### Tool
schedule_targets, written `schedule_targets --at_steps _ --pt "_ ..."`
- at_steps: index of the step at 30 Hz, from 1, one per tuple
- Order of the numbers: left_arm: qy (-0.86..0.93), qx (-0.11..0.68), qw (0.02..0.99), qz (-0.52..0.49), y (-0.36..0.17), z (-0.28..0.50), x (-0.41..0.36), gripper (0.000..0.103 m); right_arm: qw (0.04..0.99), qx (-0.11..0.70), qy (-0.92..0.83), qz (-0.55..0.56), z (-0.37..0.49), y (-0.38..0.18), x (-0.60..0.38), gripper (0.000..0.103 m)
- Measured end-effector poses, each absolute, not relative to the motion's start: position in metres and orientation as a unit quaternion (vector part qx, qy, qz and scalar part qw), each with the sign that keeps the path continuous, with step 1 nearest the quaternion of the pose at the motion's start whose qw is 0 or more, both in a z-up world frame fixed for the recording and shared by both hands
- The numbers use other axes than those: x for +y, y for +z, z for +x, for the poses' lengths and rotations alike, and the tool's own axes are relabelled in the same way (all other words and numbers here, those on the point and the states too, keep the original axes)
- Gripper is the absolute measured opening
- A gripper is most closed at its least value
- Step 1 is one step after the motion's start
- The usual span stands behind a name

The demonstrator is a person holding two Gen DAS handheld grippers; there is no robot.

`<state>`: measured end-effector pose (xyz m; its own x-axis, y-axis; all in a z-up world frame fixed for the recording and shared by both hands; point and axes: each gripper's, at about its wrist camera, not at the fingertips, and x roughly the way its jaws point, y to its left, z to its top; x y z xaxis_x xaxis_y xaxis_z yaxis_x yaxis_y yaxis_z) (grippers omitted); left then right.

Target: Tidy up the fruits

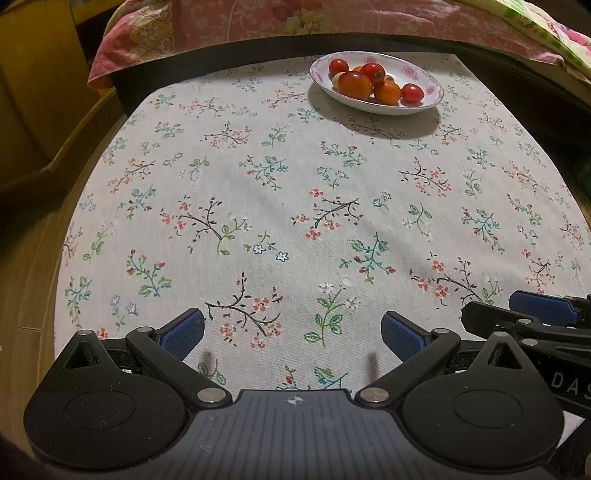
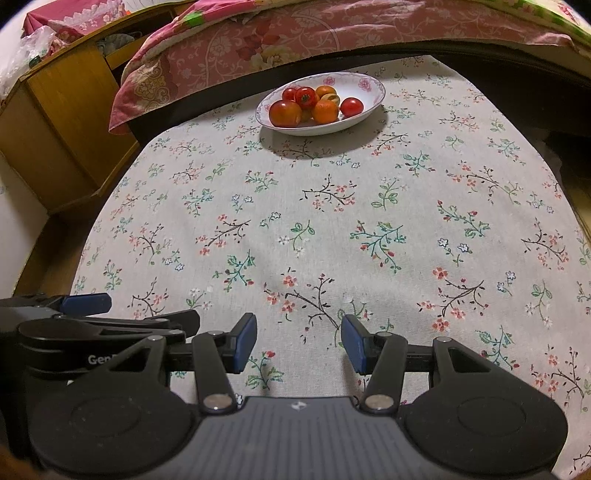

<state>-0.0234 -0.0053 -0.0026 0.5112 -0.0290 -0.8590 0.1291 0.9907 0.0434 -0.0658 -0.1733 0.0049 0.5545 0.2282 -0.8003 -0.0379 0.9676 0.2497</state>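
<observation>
A white oval bowl with a pink flower rim (image 1: 424,79) (image 2: 365,86) stands at the far side of the table and holds several red tomatoes (image 1: 355,84) (image 2: 285,113) and oranges (image 1: 388,92) (image 2: 325,111). My left gripper (image 1: 293,338) is open and empty, low over the near part of the flowered tablecloth (image 1: 258,184). My right gripper (image 2: 299,343) is open and empty beside it, also near the front. The right gripper's finger shows in the left wrist view (image 1: 541,308), and the left gripper's finger shows in the right wrist view (image 2: 86,302).
A bed with a pink flowered cover (image 1: 258,22) (image 2: 277,33) runs behind the table. A wooden cabinet (image 2: 62,122) stands at the far left. Wooden floor (image 1: 26,258) lies left of the table.
</observation>
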Motion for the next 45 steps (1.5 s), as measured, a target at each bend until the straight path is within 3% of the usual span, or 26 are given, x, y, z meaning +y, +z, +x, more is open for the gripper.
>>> schedule_targets --at_steps 45 --pt "-0.044 0.493 0.867 0.054 -0.0051 -0.0241 -0.0039 0.103 0.875 0.467 0.076 0.100 -0.0668 0.0015 -0.1702 0.043"
